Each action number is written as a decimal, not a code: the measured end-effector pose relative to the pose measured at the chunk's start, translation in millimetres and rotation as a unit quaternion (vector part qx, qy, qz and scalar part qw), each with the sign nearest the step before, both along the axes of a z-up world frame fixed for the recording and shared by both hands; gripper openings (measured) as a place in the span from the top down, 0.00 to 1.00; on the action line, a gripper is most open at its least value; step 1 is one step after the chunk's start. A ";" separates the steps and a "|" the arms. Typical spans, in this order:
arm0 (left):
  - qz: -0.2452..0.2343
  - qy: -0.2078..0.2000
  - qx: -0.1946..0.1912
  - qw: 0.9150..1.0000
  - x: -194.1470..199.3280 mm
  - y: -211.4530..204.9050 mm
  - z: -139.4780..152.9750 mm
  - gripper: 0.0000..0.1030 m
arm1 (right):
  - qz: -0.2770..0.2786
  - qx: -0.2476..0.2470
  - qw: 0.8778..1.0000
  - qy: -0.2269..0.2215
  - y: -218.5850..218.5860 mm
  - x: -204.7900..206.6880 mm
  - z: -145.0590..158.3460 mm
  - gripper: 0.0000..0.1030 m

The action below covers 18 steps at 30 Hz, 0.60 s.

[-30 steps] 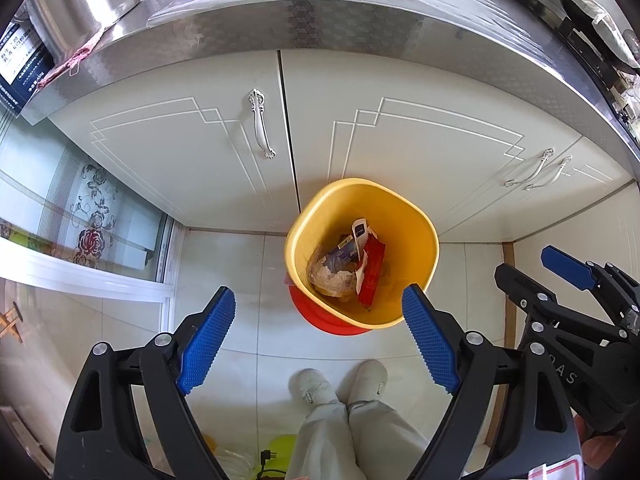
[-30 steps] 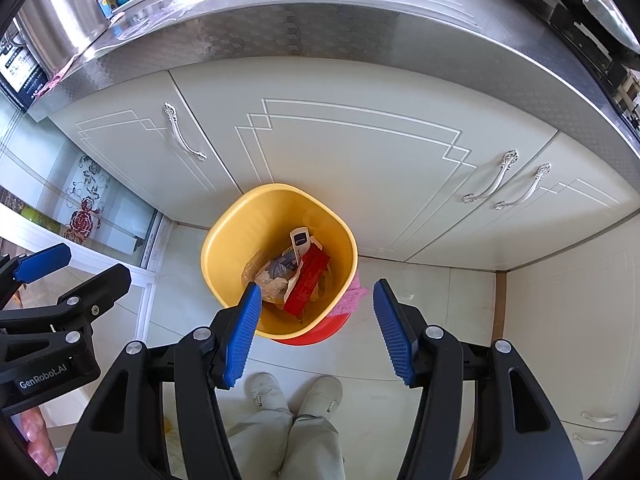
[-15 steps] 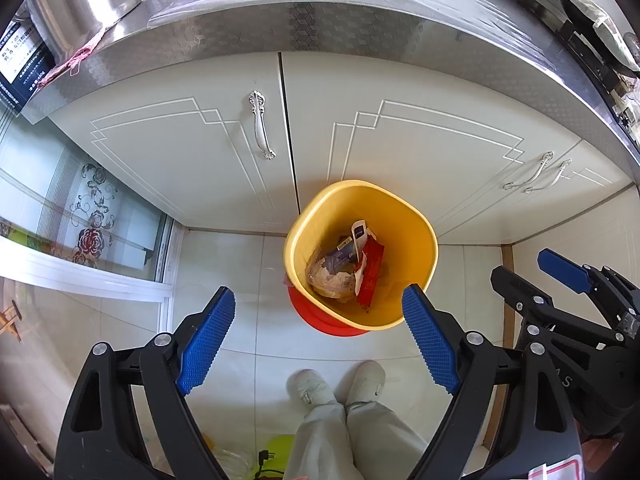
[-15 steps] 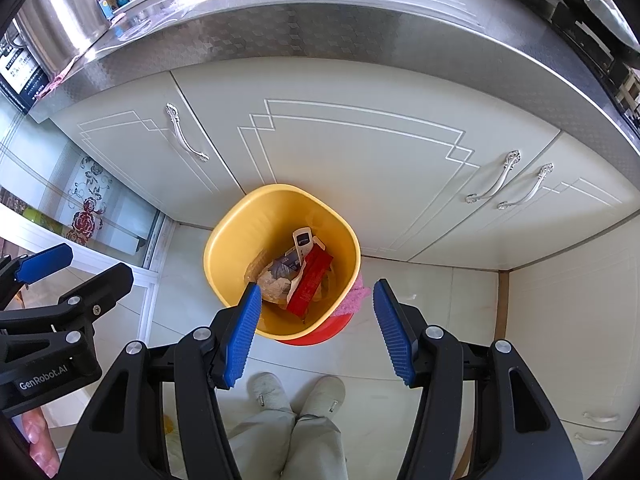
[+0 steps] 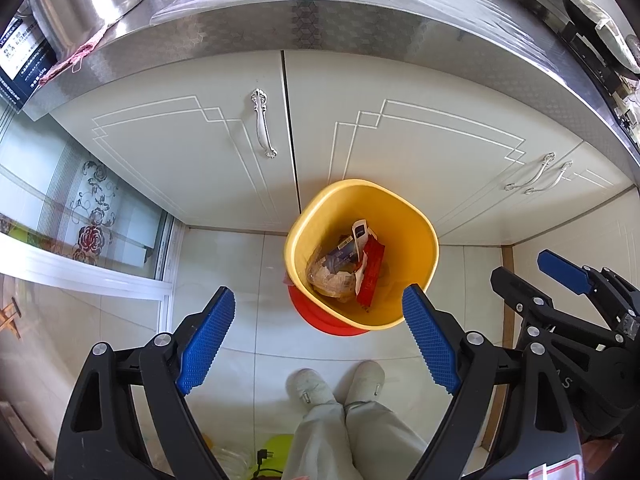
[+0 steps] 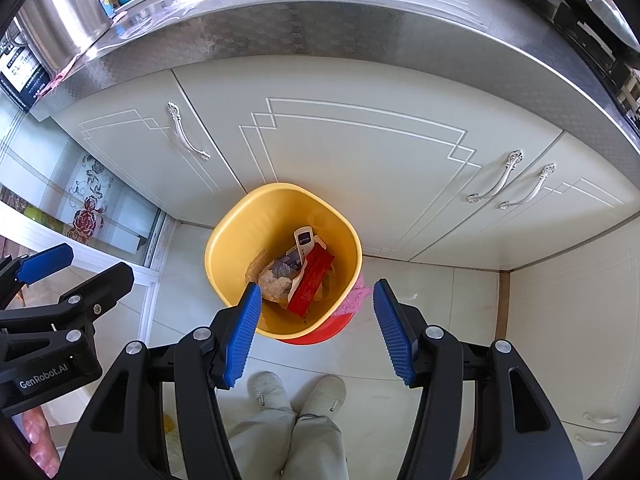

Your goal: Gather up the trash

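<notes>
Two grippers: I hold left gripper (image 5: 316,340) and right gripper (image 6: 316,330) wide open, empty.
Bin (image 5: 420,240): directly below, so trash (image 5: 348,268) lands inside.

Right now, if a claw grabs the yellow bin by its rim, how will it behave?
The yellow bin looks like thin plastic, so the rim will probably flex under a pinch. It holds only wrappers such as the red packet, so it is likely light. It appears to sit on a red base; it may tip or slide off when pulled from one side.
</notes>
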<state>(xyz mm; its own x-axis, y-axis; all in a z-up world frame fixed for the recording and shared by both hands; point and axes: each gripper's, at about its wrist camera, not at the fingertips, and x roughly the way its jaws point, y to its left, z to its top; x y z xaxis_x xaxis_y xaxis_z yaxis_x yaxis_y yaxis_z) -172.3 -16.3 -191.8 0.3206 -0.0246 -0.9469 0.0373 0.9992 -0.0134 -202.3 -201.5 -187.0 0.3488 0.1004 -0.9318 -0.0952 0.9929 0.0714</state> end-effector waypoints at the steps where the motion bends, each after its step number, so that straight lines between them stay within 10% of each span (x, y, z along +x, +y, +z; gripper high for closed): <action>1: 0.000 0.000 0.000 1.000 -0.1 0.5 0.1 0.17 | 0.000 0.001 1.000 0.001 0.3 0.0 -0.1 0.42; 18: 0.000 -0.003 0.013 1.000 -1.5 -2.5 -2.1 0.24 | 0.006 -0.001 1.000 0.005 -2.3 1.6 -3.5 0.42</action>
